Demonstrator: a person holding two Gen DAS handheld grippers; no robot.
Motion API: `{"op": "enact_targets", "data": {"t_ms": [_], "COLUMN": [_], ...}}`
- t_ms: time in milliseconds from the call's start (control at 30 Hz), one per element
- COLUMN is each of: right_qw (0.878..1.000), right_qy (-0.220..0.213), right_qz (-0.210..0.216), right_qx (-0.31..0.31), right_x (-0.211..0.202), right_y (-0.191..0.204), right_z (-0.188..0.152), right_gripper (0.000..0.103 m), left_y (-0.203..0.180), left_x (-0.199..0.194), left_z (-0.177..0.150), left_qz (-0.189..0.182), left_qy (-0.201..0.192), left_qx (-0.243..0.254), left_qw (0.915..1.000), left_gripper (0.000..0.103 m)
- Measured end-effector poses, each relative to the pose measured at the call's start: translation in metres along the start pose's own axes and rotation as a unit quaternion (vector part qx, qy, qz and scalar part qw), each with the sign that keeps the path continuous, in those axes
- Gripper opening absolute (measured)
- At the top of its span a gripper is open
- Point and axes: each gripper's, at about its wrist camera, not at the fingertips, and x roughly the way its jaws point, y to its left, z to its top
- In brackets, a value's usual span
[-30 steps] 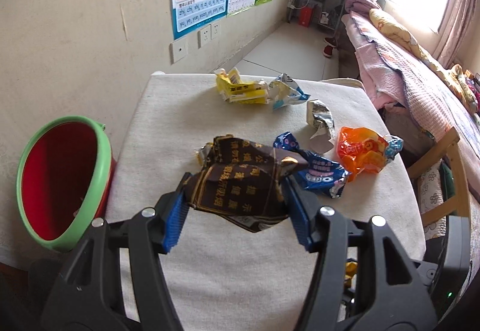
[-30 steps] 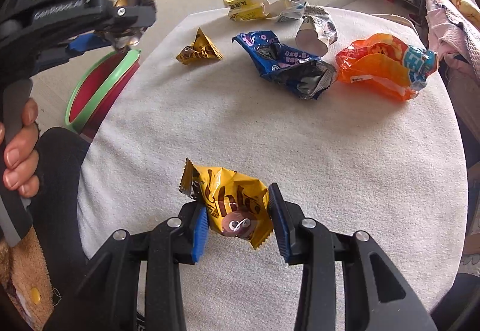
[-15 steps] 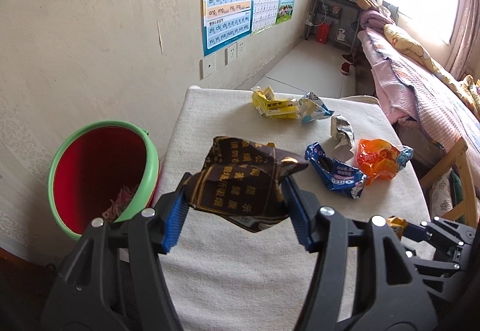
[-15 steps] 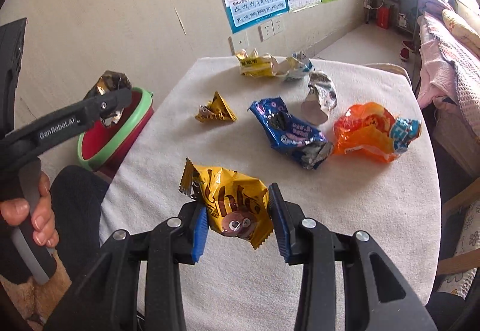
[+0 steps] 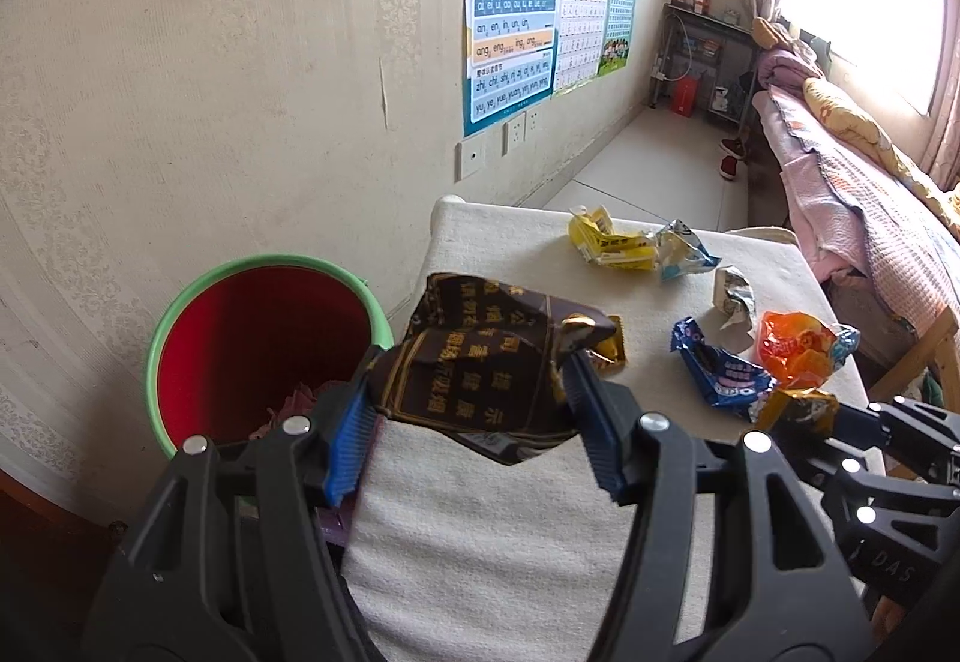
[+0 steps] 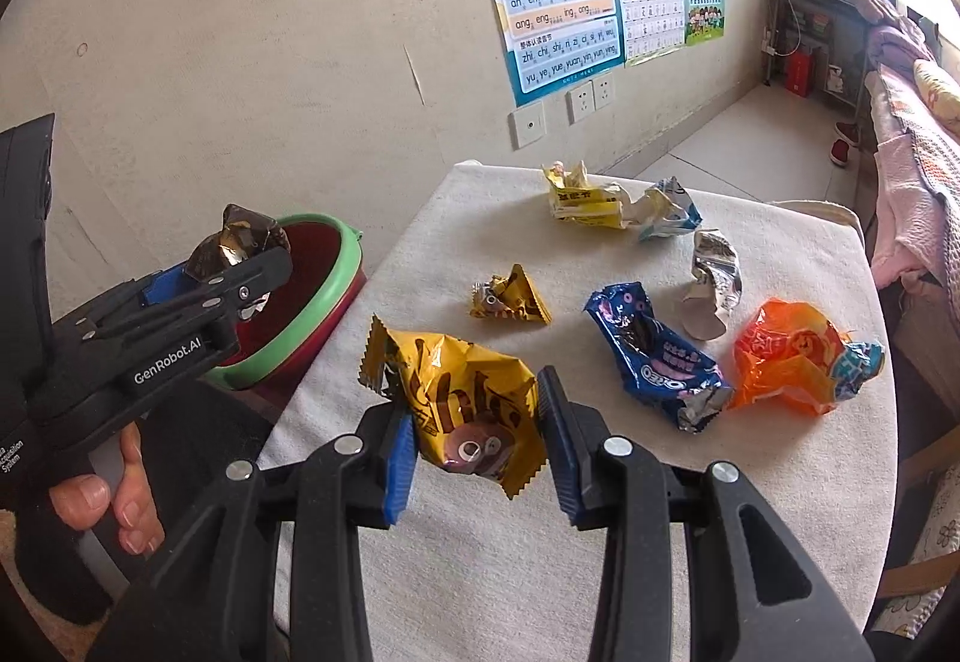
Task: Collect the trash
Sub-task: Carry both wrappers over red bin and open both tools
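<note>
My left gripper [image 5: 465,416] is shut on a dark brown wrapper [image 5: 480,368] and holds it at the table's left edge, beside the red bucket with a green rim [image 5: 252,338]. In the right wrist view the left gripper [image 6: 231,272] is over the bucket's rim [image 6: 300,326]. My right gripper [image 6: 477,440] is shut on a yellow snack wrapper [image 6: 462,404] above the near part of the table [image 6: 600,542]. On the table lie a blue Oreo wrapper [image 6: 654,362], an orange bag [image 6: 792,362], a small yellow wrapper [image 6: 510,299], a silver wrapper [image 6: 711,281] and yellow and blue wrappers [image 6: 618,203] at the far end.
The bucket stands on the floor left of the table, against the wall [image 5: 180,92]. A bed [image 5: 870,182] runs along the right side. A wooden chair [image 5: 924,356] stands at the table's right edge. Some trash lies in the bucket's bottom [image 5: 288,404].
Both grippers have lifted and pulled back with their wrappers. My left gripper has swung left toward the bucket, which now shows more fully.
</note>
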Motion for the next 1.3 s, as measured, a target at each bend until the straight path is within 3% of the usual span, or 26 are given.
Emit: {"op": "enact_targets", "data": {"t_ms": [467,967,1300], "right_qw": [0.999,0.996,0.992], "right_qy": [0.012,0.031,0.037], "right_qz": [0.036,0.068,0.085], "right_qx": [-0.026,-0.056,-0.081], "right_x": [0.034,0.065,0.109], "right_y": [0.048,0.095,0.136], "right_z": [0.027,0.043,0.078], "right_gripper": [0.036,0.036,0.037], "left_y": [0.080,0.127,0.181], "left_x": [0.002,0.007,0.035], "left_z": [0.008,0.006,0.016], "left_qz": [0.074,0.105,0.129], "left_qy": [0.001,0.003,0.023], "left_qx": [-0.042,-0.071,-0.095], "left_qw": [0.9964,0.9919,0.9867], "left_gripper": [0.058,0.058,0.058]}}
